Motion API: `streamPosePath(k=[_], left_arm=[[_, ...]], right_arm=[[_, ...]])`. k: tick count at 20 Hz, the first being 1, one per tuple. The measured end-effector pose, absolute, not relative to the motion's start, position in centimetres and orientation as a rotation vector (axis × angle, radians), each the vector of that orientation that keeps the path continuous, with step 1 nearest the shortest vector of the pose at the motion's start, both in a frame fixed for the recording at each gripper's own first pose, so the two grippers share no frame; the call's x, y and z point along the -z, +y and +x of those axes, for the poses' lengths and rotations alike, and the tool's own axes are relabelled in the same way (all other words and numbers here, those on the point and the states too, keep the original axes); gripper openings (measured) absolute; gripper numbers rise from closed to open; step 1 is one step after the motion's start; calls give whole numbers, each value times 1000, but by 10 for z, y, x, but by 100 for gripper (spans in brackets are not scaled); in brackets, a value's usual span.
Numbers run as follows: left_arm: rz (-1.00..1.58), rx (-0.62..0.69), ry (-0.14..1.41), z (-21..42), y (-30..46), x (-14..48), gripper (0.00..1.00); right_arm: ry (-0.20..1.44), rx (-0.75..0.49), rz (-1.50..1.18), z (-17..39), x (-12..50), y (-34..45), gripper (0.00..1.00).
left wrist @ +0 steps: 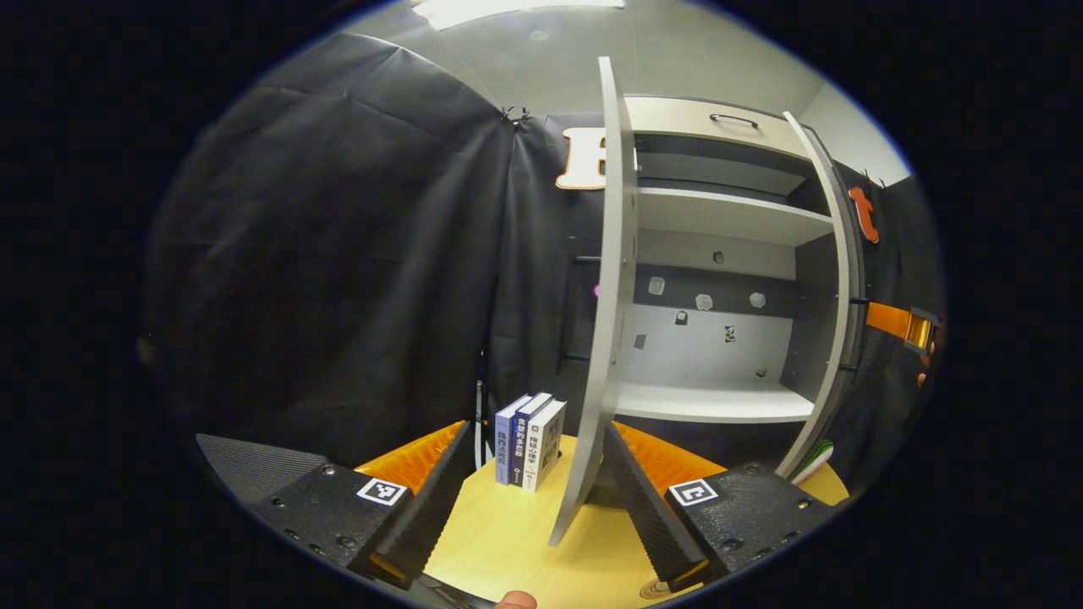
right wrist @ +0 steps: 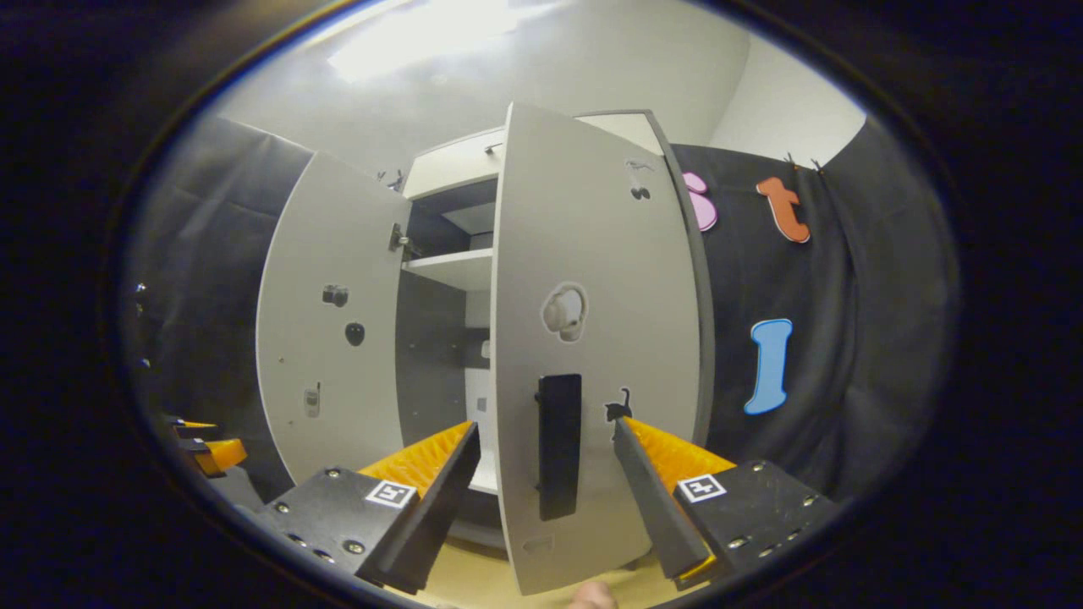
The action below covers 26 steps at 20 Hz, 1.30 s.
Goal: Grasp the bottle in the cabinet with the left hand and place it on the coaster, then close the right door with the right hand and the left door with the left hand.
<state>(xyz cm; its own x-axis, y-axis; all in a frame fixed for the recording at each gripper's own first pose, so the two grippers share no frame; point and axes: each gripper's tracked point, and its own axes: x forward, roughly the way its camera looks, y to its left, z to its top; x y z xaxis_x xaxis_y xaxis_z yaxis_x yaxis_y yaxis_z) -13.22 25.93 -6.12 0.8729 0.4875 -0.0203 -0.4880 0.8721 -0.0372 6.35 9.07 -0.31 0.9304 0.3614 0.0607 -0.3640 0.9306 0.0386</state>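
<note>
The white cabinet (left wrist: 719, 220) stands on the table with both doors swung out. In the left gripper view its left door (left wrist: 611, 296) faces me edge-on, and the door's lower corner comes down between the fingers of my open left gripper (left wrist: 546, 568). The shelves I can see are bare. In the right gripper view the right door (right wrist: 592, 279) fills the middle. Its black handle (right wrist: 558, 444) stands between the spread fingers of my open right gripper (right wrist: 550, 571), which do not press on it. The left door (right wrist: 330, 338) hangs open beyond.
Three upright books (left wrist: 529, 440) stand on the yellow wooden table (left wrist: 508, 541) left of the cabinet. A white and green thing (left wrist: 816, 461) peeks out behind the right door (left wrist: 839, 296). The other gripper (left wrist: 909, 326) shows past that door.
</note>
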Motion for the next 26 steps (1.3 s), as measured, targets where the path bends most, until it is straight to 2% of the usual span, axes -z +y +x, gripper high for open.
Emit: streamPosePath(k=[2,3,7,8,9,18,19,21,22,23,24,25,26], left_arm=[[-42,-522,10,-135,265,61,96],[-43,-524,9,-136,269,61,96],[-44,-525,11,-138,277,60,96],[-43,-523,13,-138,278,60,93],[-43,-521,16,-138,279,60,96],[-24,-498,15,-131,282,58,96],[-22,-496,15,-129,283,58,96],[-15,-493,16,-128,284,58,96],[-10,-494,17,-127,285,58,93],[-7,-495,18,-126,287,58,96],[-5,-496,20,-125,287,58,96],[-3,-497,20,-124,288,58,96],[-2,-497,18,-123,289,57,96]], right_arm=[[-49,-374,55,62,5,97,93],[-46,-374,58,61,6,99,97],[-42,-370,57,57,8,104,97],[-43,-371,57,57,8,106,97],[-43,-370,58,56,9,107,97],[-35,-372,56,51,17,118,97],[-33,-373,56,51,19,121,93],[-31,-372,57,51,20,122,97],[-31,-372,57,52,21,124,96],[-30,-371,57,52,21,123,92],[-28,-371,58,53,22,123,96],[-27,-371,60,54,22,124,92],[-28,-371,59,55,22,124,96]])
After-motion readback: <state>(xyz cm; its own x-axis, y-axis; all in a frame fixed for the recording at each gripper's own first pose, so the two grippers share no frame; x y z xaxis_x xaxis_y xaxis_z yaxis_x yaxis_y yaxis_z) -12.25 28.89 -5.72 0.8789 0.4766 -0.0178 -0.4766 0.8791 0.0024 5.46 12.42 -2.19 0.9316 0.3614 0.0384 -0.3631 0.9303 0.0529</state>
